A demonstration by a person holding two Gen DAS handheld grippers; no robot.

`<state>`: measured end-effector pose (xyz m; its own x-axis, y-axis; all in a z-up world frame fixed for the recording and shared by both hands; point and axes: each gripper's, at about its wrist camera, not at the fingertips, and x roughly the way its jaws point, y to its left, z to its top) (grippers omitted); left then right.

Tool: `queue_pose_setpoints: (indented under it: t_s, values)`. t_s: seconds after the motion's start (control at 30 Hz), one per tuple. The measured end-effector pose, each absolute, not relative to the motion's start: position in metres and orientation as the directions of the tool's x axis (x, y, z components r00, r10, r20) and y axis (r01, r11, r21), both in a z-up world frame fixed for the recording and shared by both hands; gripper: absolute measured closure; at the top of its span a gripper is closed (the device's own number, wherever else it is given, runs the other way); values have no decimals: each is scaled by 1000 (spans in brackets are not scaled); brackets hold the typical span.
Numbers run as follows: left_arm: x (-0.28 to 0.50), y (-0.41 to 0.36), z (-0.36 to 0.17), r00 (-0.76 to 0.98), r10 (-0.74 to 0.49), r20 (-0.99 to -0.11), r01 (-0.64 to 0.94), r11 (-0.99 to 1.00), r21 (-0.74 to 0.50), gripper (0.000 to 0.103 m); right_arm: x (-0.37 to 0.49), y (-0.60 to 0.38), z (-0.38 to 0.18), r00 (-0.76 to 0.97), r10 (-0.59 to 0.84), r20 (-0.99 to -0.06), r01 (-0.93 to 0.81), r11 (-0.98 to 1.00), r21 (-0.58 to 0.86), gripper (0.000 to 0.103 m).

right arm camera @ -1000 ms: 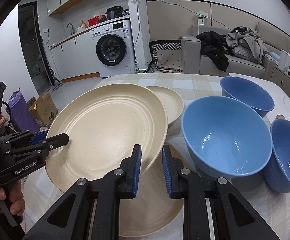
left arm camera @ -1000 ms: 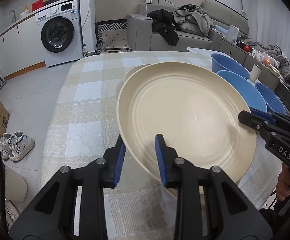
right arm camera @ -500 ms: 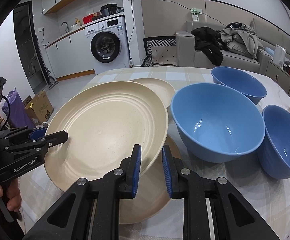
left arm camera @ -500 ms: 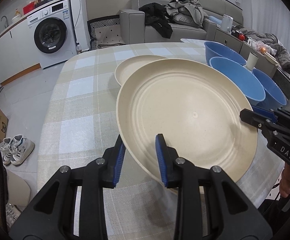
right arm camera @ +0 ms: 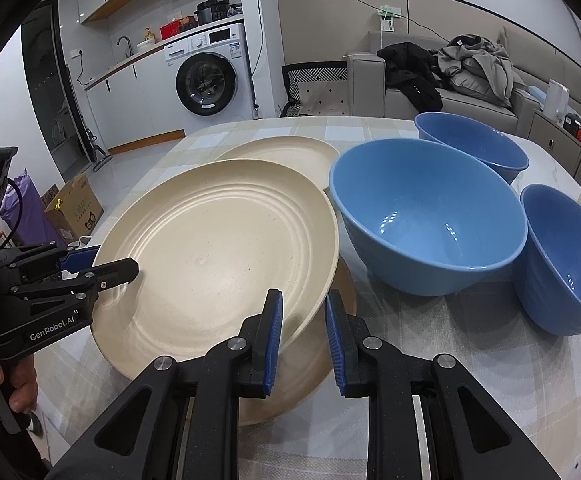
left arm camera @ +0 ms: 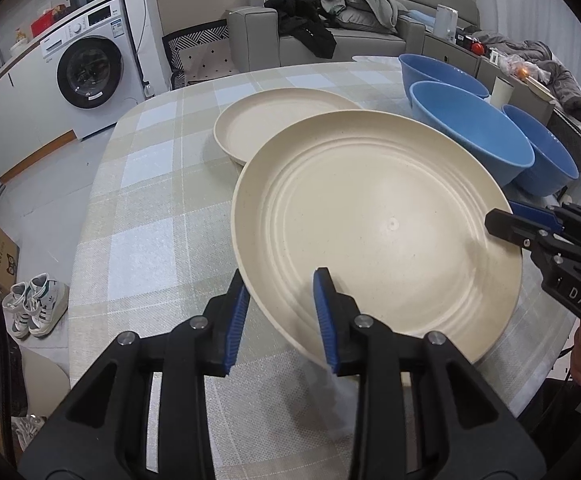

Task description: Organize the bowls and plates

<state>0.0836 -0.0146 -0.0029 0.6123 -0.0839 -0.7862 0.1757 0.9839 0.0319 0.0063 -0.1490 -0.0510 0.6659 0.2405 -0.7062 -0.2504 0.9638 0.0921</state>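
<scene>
as both tools [left arm camera: 277,312] [right arm camera: 303,332] grip | large plate [left arm camera: 370,220] lower, seemingly above second plate [right arm camera: 314,364]

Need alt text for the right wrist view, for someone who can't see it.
Both grippers, right gripper near and left gripper at the left, grip a large cream plate tilted over another plate on the checked table. Three blue bowls sit right; a smaller plate behind.

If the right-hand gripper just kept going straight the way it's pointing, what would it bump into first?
The right gripper already grips the rim of the large cream plate. Straight on, it would probably meet the big blue bowl just beyond the plate's edge, though depth is hard to judge.
</scene>
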Motion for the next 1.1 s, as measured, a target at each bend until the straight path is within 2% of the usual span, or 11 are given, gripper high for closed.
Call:
queue_pose_setpoints:
  t_s: [1.1]
  values:
    - [91,-33,-39,535,-59,-843,256,962,96,71,7,-137,-76,641,162,-750,-233,973,11,78]
